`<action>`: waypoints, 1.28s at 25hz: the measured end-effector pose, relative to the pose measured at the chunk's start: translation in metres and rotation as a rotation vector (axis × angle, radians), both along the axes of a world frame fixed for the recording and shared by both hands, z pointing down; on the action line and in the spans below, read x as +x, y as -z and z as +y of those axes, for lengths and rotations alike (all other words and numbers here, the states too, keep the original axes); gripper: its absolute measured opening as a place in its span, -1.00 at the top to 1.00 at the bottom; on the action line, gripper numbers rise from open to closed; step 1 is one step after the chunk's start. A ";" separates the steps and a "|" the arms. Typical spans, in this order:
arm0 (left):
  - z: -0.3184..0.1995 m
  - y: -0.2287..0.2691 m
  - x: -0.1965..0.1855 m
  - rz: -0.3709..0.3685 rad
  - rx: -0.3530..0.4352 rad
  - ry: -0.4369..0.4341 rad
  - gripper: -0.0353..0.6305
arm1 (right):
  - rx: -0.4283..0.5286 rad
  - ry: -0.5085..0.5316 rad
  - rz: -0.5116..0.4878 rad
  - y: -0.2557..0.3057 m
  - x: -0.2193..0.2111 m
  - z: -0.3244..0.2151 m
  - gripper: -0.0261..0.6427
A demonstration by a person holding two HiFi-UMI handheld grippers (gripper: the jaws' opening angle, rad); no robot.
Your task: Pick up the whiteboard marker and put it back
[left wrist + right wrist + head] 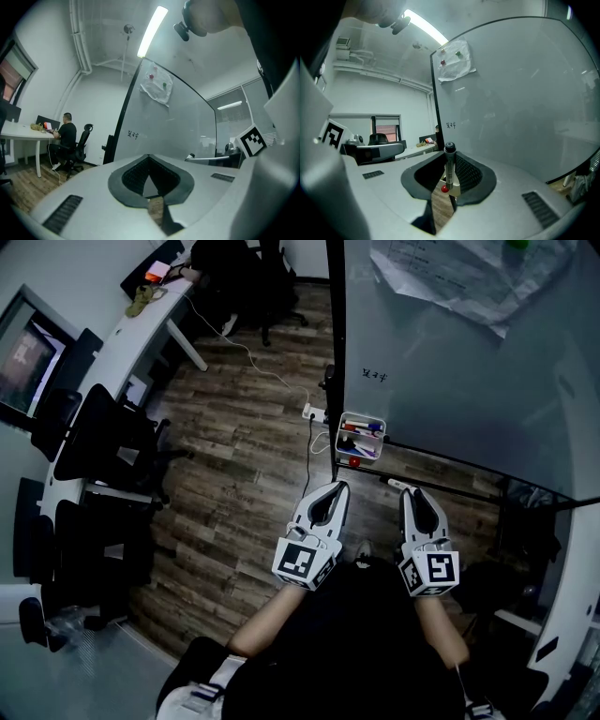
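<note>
— First entry, the tongs?
— Right gripper (413, 495): jaws closed on the whiteboard marker (449, 165). The marker stands upright across the pads, dark cap on top, pinched about mid-barrel. Left gripper (335, 489): jaws together, nothing in them, held level beside the right one.
— How would you list the marker itself?
— Light, stiff, with a smooth plastic barrel. I'd judge it slippery and apt to pivot if pinched near an end. The mid-barrel hold looks right, as it leaves the lower end free to go into a slot. It isn't fragile, though a drop onto the wooden floor (234, 427) could send it rolling.
— And where does it belong?
— Marker tray (340, 435): a small box hung at the lower left corner of the whiteboard (450, 362), just ahead of both grippers, with other markers already in it. The held marker is near the tray, not yet over it.
— Anything else on the board?
— Crumpled paper sheet (450, 277), fixed high up. A few written characters (374, 375) near the left edge.
</note>
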State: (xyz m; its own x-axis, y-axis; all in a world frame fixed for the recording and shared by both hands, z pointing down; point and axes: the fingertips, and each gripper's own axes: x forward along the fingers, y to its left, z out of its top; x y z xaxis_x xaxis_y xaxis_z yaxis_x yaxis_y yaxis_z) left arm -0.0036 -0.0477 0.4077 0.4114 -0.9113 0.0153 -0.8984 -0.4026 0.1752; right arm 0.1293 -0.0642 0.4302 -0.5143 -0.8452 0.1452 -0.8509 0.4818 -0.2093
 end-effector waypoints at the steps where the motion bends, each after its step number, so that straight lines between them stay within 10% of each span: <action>1: 0.000 -0.001 0.001 0.000 -0.003 -0.002 0.87 | -0.001 0.000 0.000 0.000 0.000 0.000 0.69; 32: -0.017 -0.004 0.013 -0.038 -0.049 0.151 0.87 | -0.026 0.145 -0.046 -0.008 0.006 -0.030 0.69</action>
State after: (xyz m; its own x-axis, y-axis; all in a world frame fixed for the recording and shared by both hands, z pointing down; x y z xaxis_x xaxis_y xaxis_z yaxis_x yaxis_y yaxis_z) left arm 0.0096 -0.0648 0.4120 0.2678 -0.9607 0.0736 -0.9545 -0.2541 0.1561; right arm 0.1357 -0.0943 0.4379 -0.6371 -0.7580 0.1398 -0.7621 0.5924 -0.2610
